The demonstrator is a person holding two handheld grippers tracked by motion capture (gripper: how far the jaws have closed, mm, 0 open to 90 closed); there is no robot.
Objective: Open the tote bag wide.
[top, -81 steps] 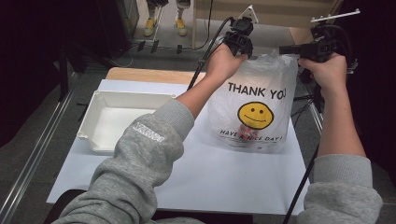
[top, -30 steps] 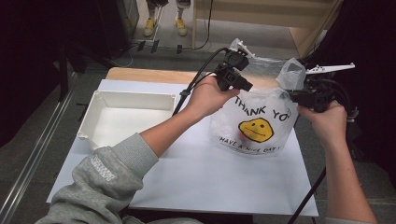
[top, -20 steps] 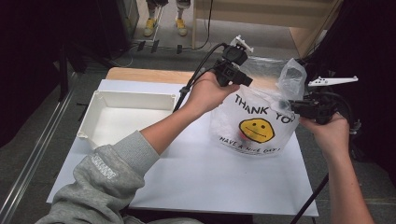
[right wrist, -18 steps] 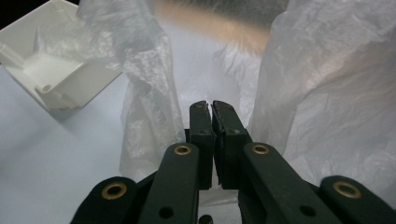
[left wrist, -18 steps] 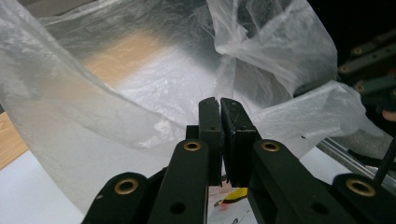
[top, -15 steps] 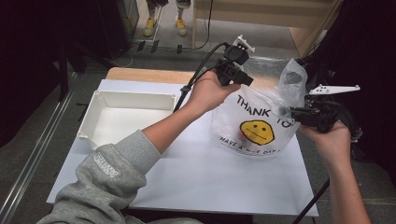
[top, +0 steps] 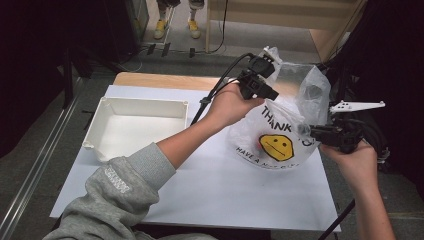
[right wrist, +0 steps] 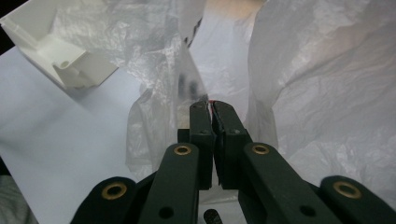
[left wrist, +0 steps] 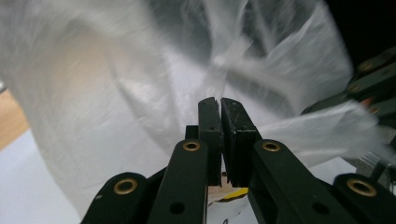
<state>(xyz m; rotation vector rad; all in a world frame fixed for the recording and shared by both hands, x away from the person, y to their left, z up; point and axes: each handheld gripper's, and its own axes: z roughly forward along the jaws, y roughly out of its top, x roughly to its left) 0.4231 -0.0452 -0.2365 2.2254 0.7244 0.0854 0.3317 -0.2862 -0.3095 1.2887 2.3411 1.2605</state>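
Nearest the person, a wide bare stretch of the counter [top: 210, 185] is crossed by the grey sleeve [top: 120, 195] of the left arm. At the right edge of the counter the right tool [top: 306, 131] is held low and level, its jaws pressed together on the thin film of the plastic bag [top: 280, 135]; in the right gripper view the pads are seen closed with crumpled plastic pinched between them. Compared with a second ago, this tool has been drawn outward to the right and slightly down, and the side of the bag has been pulled with it.

Farther in, the bag rests on the right half of the counter, its printed smiley face turned toward the person. Its top rim is gripped by the left tool [top: 272, 95], whose jaws are likewise closed on the film, as the left gripper view confirms; this tool has hardly been moved in that time.

The bag's mouth has thus been stretched wider between the two grips, which is judged to be preparation for putting something in or taking something out.

At the far left corner the empty white tray [top: 95, 132] lies untouched, well apart from the bag.
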